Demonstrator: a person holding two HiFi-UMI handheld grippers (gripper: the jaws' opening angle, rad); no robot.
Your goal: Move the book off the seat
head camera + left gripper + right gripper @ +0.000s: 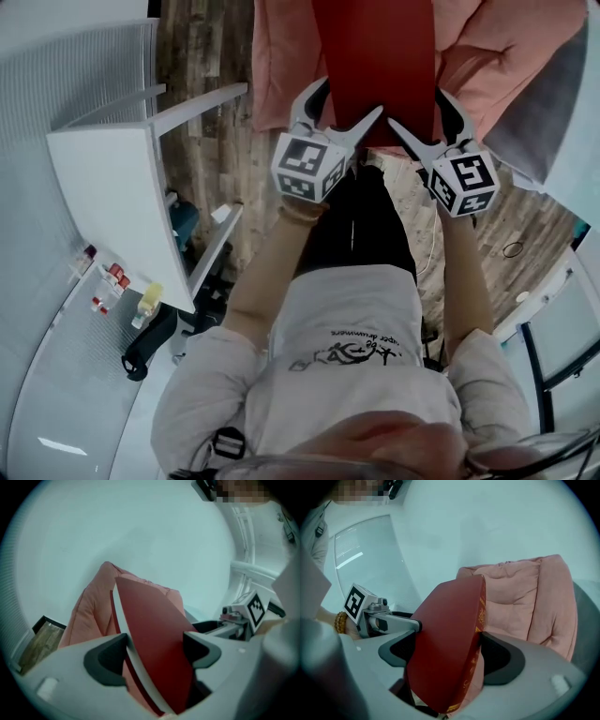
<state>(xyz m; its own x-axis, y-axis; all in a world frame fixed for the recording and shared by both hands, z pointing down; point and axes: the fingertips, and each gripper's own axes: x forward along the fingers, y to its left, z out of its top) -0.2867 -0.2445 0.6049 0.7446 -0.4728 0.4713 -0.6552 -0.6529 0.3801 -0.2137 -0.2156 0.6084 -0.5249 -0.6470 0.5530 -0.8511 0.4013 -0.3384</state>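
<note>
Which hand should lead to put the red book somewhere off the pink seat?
Left, probably. The left gripper and the right gripper both clamp the red book over the pink seat. The white table stands on the left side, so that hand could lead it there.

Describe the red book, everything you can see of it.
The red book is a closed hardcover with a plain dark-red matte cover, a pale page block and gold lettering down its spine. The left claw and right claw each clamp its near edge, holding it over the pink seat cushion. Its far end leaves the head view.
</note>
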